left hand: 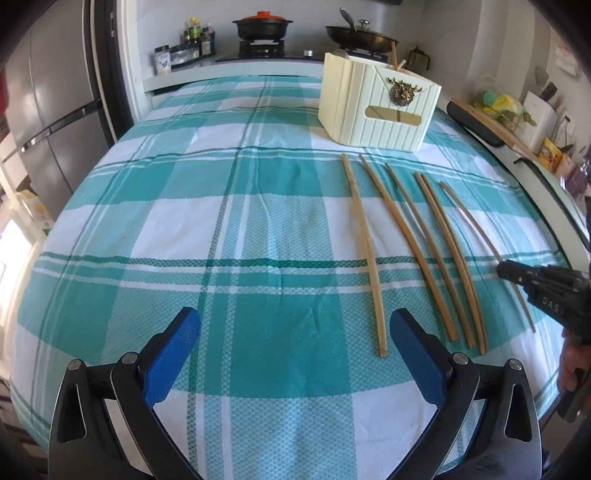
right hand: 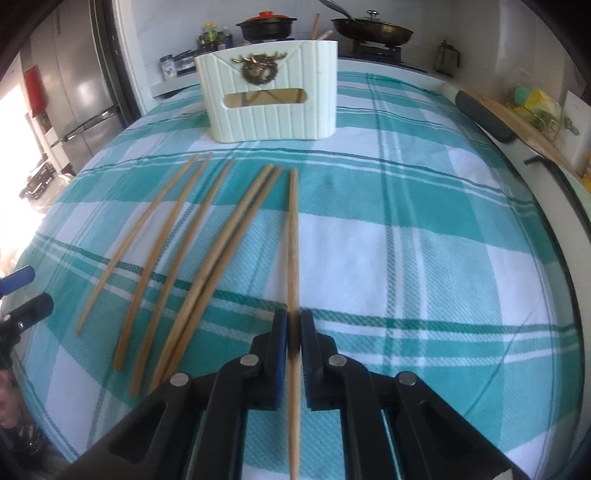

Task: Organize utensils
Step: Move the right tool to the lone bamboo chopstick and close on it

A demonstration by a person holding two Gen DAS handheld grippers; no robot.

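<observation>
Several bamboo chopsticks (left hand: 410, 243) lie side by side on the teal checked tablecloth (left hand: 236, 236), in front of a cream utensil holder (left hand: 376, 107) with a brass ornament. In the right wrist view my right gripper (right hand: 293, 325) is shut on the rightmost chopstick (right hand: 293, 240), which runs between the fingers towards the holder (right hand: 271, 92). The other chopsticks (right hand: 184, 254) lie to its left. My left gripper (left hand: 295, 328) is open and empty above the cloth, left of the chopsticks. The right gripper also shows in the left wrist view (left hand: 509, 271) at the far right.
The holder has a couple of chopsticks standing in it (right hand: 316, 26). Behind the table is a stove with a black pot (left hand: 262, 27) and a pan (left hand: 360, 37). A fridge (left hand: 48, 110) stands at the left. A cluttered counter (left hand: 517, 118) runs along the right.
</observation>
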